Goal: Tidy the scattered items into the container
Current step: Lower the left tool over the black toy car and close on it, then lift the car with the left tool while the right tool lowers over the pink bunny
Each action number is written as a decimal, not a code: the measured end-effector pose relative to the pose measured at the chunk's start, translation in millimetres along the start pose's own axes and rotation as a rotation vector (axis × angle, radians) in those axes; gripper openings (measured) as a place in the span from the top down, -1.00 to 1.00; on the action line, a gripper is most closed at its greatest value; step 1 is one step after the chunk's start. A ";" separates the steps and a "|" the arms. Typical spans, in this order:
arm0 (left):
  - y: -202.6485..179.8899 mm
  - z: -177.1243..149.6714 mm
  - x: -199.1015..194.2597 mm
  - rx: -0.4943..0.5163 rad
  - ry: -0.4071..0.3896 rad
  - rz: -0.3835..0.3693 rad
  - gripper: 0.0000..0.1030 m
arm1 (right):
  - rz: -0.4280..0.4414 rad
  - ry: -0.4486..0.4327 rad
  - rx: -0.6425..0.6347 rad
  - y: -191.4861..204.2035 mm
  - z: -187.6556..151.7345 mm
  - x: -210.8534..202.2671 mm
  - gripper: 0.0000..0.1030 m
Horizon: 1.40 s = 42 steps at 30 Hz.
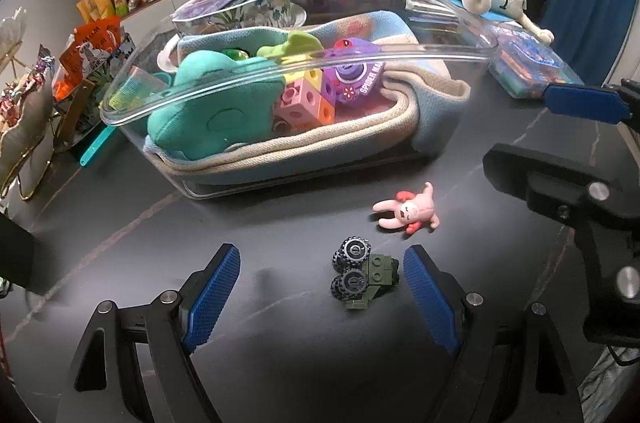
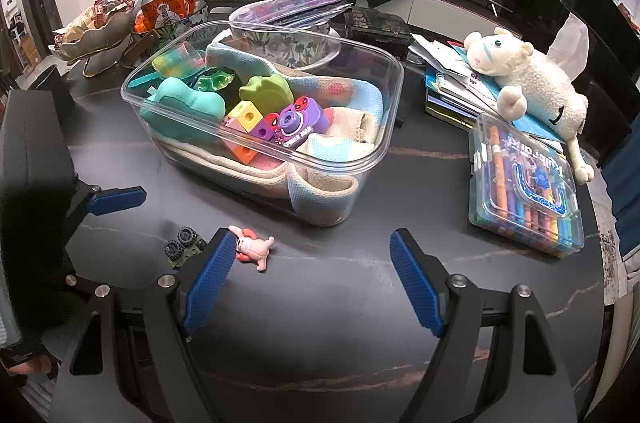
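Observation:
A clear plastic container on the dark table holds a folded blanket, a teal plush, coloured cubes and a purple toy camera. In front of it lie a small green toy truck with black wheels and a pink bunny figure. My left gripper is open, low over the table, with the truck between its blue pads, nearer the right one. My right gripper is open too; the bunny lies just past its left fingertip. Nothing is held.
A white plush lamb lies on a stack of books at the right, beside a clear marker case. Behind the container stand a floral bowl, snack bags and a leaf-shaped dish. The table edge curves at the right.

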<state>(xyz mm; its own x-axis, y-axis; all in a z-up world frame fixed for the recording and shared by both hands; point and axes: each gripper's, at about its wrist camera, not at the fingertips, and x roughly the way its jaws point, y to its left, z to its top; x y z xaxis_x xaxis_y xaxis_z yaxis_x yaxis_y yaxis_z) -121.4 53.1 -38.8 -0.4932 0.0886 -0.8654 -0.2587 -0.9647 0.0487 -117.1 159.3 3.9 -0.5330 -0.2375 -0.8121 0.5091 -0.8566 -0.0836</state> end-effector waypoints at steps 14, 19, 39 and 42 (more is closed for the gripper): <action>-1.4 -1.1 8.3 0.006 -0.002 0.024 -0.53 | 0.000 0.003 -0.005 1.3 -0.5 1.6 -0.50; -3.2 -1.4 9.5 0.014 -0.001 0.009 -0.27 | 0.001 0.002 -0.006 0.7 -0.5 1.9 -0.50; -4.1 -3.3 7.2 0.032 -0.001 0.010 0.38 | 0.006 0.019 -0.013 5.9 -2.0 9.3 -0.50; -2.8 -3.5 7.4 0.031 -0.001 0.012 0.38 | 0.009 0.025 -0.017 8.4 -2.8 12.2 -0.50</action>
<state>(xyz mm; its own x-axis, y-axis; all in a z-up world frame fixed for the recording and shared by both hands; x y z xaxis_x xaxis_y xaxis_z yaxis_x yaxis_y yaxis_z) -121.4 55.5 -47.0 -0.4975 0.0776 -0.8640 -0.2781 -0.9577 0.0741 -117.5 150.5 -8.3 -0.5118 -0.2332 -0.8268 0.5252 -0.8466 -0.0864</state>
